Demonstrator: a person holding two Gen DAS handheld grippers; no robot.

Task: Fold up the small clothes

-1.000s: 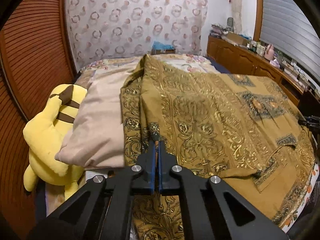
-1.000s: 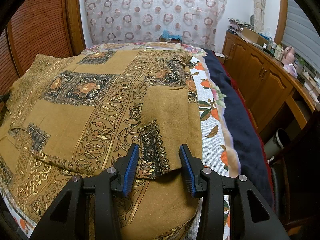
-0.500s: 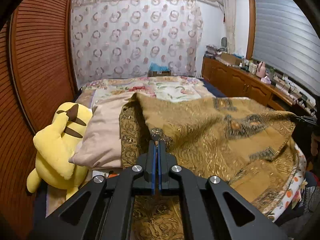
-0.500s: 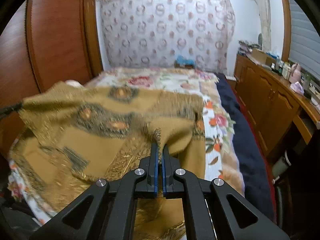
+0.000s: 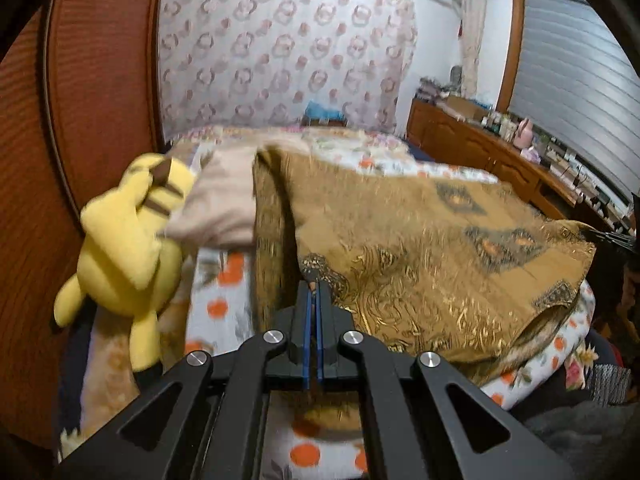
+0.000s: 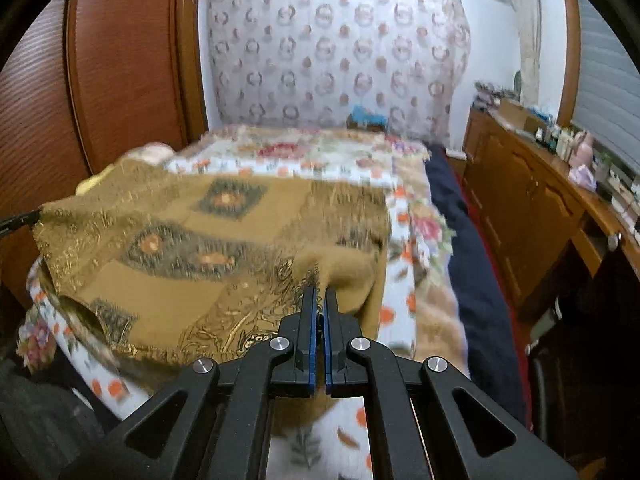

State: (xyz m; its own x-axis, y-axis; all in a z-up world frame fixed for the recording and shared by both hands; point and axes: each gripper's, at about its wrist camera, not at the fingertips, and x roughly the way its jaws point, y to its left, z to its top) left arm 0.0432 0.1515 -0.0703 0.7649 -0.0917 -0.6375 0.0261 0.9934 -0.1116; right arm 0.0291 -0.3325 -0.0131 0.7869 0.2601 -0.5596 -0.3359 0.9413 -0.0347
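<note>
A brown garment with gold scrollwork and dark medallions (image 5: 420,248) is lifted off the bed and stretched between my two grippers. My left gripper (image 5: 313,285) is shut on its edge at the left side. In the right wrist view the same garment (image 6: 208,248) hangs across the frame, and my right gripper (image 6: 319,291) is shut on its right edge. The tip of the other gripper shows at the cloth's far corner in each view. The lower part of the garment sags onto the flowered bedsheet (image 6: 404,216).
A yellow plush toy (image 5: 128,240) and a beige pillow (image 5: 224,208) lie at the bed's left side by a wooden panel wall (image 5: 80,120). A wooden dresser (image 6: 540,208) with small items runs along the right. A dark blue blanket (image 6: 468,248) edges the bed's right side.
The right gripper has shut on the garment's edge. Both grippers have pulled back and up, lifting and drawing the cloth off the far part of the bed towards the near edge.
</note>
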